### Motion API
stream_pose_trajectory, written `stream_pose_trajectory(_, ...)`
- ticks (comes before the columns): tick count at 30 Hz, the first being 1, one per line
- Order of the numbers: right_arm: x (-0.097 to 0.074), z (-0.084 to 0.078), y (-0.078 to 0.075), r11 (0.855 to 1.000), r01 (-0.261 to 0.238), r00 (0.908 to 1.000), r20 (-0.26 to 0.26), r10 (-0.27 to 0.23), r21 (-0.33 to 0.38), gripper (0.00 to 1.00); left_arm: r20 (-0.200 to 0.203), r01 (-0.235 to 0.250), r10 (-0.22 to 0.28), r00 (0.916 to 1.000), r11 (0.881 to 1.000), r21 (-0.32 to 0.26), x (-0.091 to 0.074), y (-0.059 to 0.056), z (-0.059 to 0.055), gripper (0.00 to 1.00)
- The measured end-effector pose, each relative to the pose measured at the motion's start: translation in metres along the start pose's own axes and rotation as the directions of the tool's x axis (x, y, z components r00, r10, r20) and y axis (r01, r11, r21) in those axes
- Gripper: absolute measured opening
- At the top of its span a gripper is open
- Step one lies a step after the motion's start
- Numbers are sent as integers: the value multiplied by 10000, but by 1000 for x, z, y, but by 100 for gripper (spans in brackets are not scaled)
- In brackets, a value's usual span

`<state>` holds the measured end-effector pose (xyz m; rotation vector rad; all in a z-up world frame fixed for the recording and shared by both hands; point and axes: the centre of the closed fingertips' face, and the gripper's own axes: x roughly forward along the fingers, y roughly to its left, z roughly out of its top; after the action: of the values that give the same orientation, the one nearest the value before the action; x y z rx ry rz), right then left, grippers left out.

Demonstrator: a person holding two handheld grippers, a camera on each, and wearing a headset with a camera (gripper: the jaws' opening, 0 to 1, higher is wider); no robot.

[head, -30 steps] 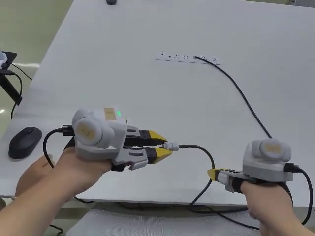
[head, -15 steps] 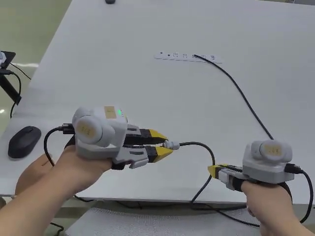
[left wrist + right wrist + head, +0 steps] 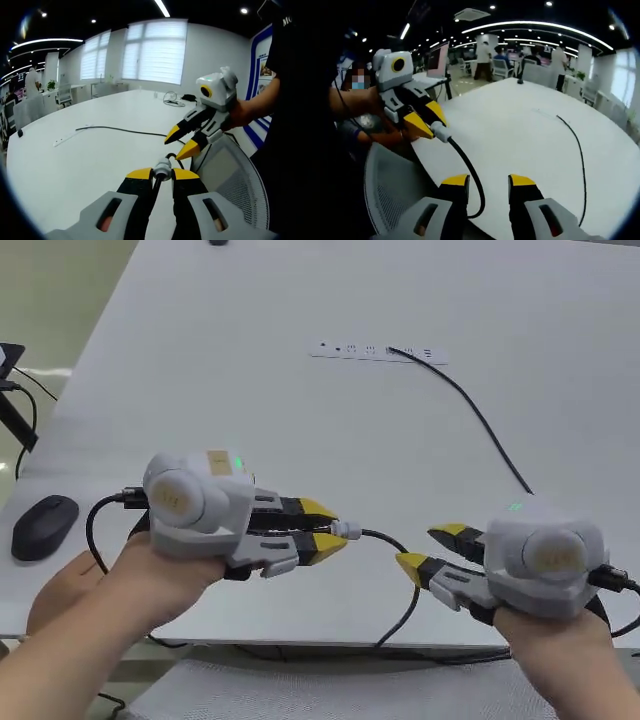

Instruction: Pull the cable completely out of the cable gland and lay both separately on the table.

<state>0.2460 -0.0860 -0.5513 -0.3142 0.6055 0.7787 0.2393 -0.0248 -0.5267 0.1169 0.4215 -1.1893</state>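
At the far left of the head view a dark computer mouse [image 3: 45, 525] lies on the white table [image 3: 300, 420], near its near edge. To the right of it, a hand holds the left claw [image 3: 338, 530] above the near edge of the table, and the claw points to the right. Its two yellow tips are clamped on the small light-coloured cable gland [image 3: 345, 531]. In the left gripper view the gland [image 3: 161, 169] sits exactly between these tips.

A black cable [image 3: 385, 537] comes out of the right end of the gland, so it is not pulled out yet. It makes a curve to the right and then goes down over the table edge.

Farther to the right, the other hand holds the right claw [image 3: 418, 546], which points left toward the gland. Its jaws are apart and hold nothing. In the right gripper view the cable [image 3: 470, 170] runs from the gland [image 3: 440, 132] into the gap of this claw [image 3: 488, 181], close to one jaw, but the jaws do not press it.

On the far part of the table lies a white power strip [image 3: 378, 352]. Its black cord [image 3: 470, 405] runs to the near right. Below the table edge the mesh back of a chair [image 3: 260, 695] is visible.
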Motion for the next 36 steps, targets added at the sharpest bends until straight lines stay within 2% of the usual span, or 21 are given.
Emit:
stream_pose_trajectory(2,0,11,11,9940,-127,9999,-125,114,-1083,24,-4,-26,26,10000,10000,-35,0,0,-1,15)
stream_pose_trajectory(5,4,19,22,9757,-253,9990,-407,168,-2177,23,-23,-32,32,10000,10000,-55,0,1,-2,15)
stream_pose_trajectory(7,7,25,27,9543,-274,9986,-519,125,-2975,21,-44,-41,41,10000,10000,-39,1,1,-2,15)
stream_pose_trajectory(8,9,24,27,9398,-221,9968,-793,-54,-3411,19,-41,-41,41,10000,10000,-44,1,1,-2,15)
stream_pose_trajectory(9,9,24,27,9347,-194,9963,-848,-115,-3549,18,-35,-40,39,10000,10000,-54,1,1,-2,15)
stream_pose_trajectory(10,11,26,28,9216,-161,9965,-813,-168,-3879,16,-31,-35,35,10000,10000,-51,1,0,-1,15)
stream_pose_trajectory(11,13,27,29,9146,-166,9966,-803,-173,-4041,14,-32,-33,33,10000,10000,-47,1,0,-1,15)
stream_pose_trajectory(21,23,25,32,9026,-601,9940,-1082,151,-4262,1,4,-36,36,10000,10000,-78,2,1,1,15)
stream_pose_trajectory(23,23,25,32,9004,-585,9942,-1062,137,-4312,1,-29,-16,16,10000,10000,-63,3,2,0,15)
stream_pose_trajectory(36,23,25,26,9314,-413,9961,-876,102,-3616,0,16,79,-79,10000,10000,32,5,2,4,15)
